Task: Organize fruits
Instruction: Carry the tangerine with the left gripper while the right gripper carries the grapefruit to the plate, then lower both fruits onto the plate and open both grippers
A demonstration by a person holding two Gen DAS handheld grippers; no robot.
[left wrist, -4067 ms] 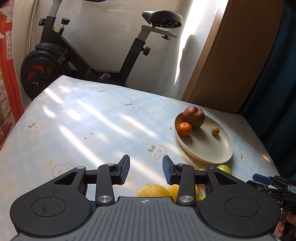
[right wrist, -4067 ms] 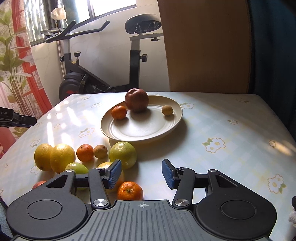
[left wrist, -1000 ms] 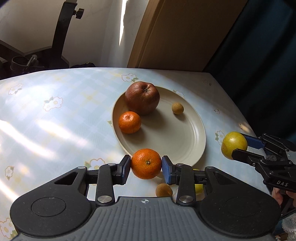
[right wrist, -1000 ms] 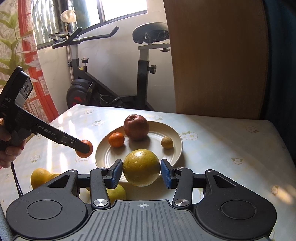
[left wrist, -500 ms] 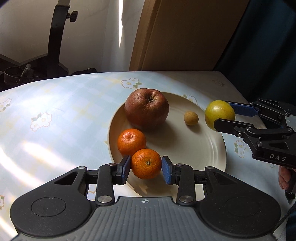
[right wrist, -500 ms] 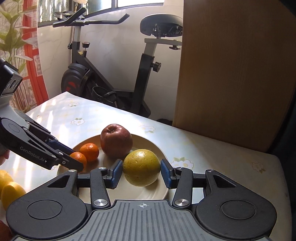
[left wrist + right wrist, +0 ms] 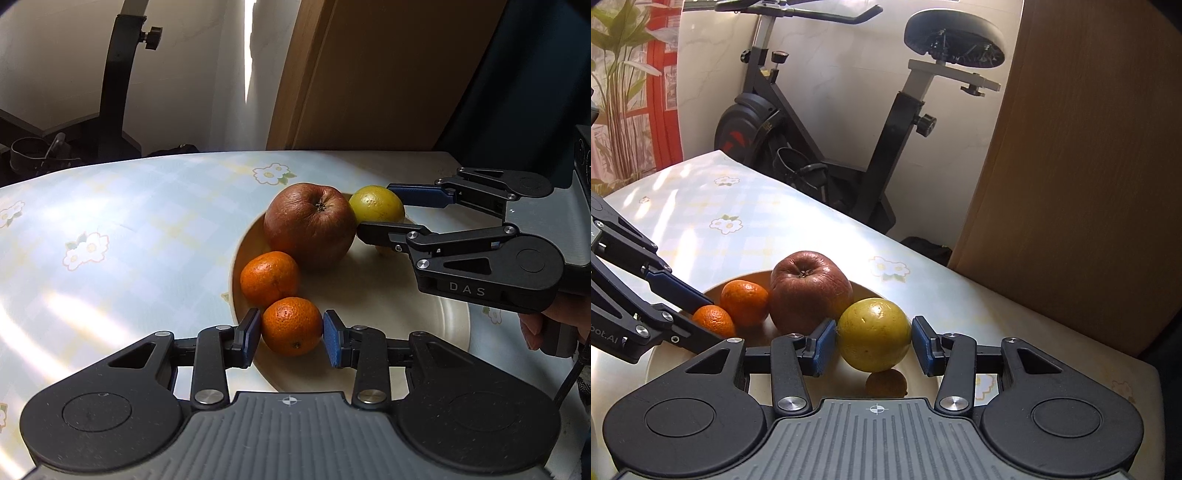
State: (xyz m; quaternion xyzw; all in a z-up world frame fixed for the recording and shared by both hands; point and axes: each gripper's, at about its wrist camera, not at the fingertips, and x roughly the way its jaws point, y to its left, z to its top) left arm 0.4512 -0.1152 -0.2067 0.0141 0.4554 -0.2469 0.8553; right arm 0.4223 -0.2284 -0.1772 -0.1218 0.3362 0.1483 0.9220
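Observation:
My left gripper (image 7: 291,336) is shut on a small tangerine (image 7: 291,326), low over the near left rim of the cream plate (image 7: 406,314). It sits right next to a second tangerine (image 7: 269,278). A big red-brown apple (image 7: 310,225) lies behind them. My right gripper (image 7: 873,345) is shut on a yellow-green citrus (image 7: 873,334), held above the plate beside the apple (image 7: 810,290). A small brown fruit (image 7: 886,382) lies on the plate just under that citrus. In the right wrist view the left gripper's tangerine (image 7: 714,321) shows at the plate's left side.
A flowered tablecloth (image 7: 110,221) covers the table. An exercise bike (image 7: 820,147) stands beyond the far edge, with a wooden panel (image 7: 1089,166) and a dark curtain (image 7: 535,74) to the right. A hand (image 7: 535,332) holds the right gripper's handle.
The left gripper has sunk with its tangerine to the plate's near rim. The right gripper has carried the yellow-green citrus leftward over the plate, up beside the apple.

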